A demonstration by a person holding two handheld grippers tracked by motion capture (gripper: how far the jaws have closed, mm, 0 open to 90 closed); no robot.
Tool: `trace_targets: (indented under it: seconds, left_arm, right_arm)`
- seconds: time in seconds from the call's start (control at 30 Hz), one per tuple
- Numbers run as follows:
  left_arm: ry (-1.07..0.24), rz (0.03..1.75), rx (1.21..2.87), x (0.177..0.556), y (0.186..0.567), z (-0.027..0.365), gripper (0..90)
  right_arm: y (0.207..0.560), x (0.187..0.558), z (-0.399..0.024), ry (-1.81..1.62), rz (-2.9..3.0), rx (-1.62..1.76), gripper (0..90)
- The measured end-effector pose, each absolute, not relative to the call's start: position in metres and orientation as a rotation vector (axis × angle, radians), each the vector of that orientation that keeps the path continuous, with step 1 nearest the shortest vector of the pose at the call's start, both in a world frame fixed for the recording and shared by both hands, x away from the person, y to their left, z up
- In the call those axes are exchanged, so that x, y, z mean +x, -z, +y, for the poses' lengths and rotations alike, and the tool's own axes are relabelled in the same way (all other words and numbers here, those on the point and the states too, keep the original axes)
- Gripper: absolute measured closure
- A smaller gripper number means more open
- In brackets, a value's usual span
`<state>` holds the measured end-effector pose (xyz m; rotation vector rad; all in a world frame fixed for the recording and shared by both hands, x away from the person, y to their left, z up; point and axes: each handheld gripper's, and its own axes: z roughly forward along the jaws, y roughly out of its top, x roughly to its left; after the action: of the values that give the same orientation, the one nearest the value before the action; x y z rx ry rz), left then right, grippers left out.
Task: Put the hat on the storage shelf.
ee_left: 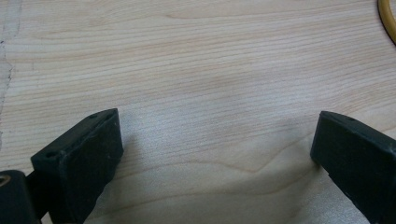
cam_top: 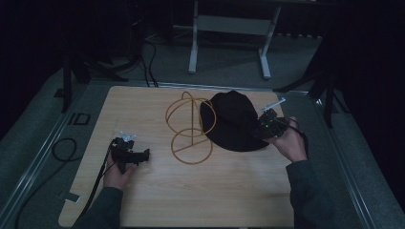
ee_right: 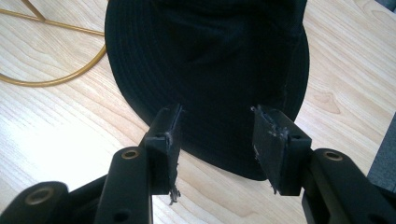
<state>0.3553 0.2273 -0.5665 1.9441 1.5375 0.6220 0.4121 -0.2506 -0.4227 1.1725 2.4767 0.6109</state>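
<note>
Here, a black hat [cam_top: 232, 121] is being approached at its near brim by the right gripper [ee_right: 215, 140], whose jaws are being held apart over the brim's edge, with nothing yet pinched between them. The hat is lying on the wooden table [cam_top: 200, 191], right of centre, its left side resting against a gold wire stand [cam_top: 190, 126] made of a ring base and arched hoops. The left gripper [ee_left: 215, 144] is being kept low over bare wood at the table's left, well apart from the hat, with its jaws wide apart and empty; a curve of the stand's base is being caught at the top right corner of the left gripper view. The step in hand is judged to be the reach for the brim. Next, the jaws would need to be lowered so that the brim lies between them, then closed on the fabric before any lift toward the stand.
</note>
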Motion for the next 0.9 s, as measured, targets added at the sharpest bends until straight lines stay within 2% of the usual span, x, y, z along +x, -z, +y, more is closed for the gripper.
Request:
trace_targets:
  seconds: [0.9]
  left_arm:
    - [-0.622, 1.538, 1.945, 0.355, 0.567, 0.227, 2.5]
  right_arm:
    - [0.407, 0.450, -0.252, -0.589, 2.590, 1.181, 53.9]
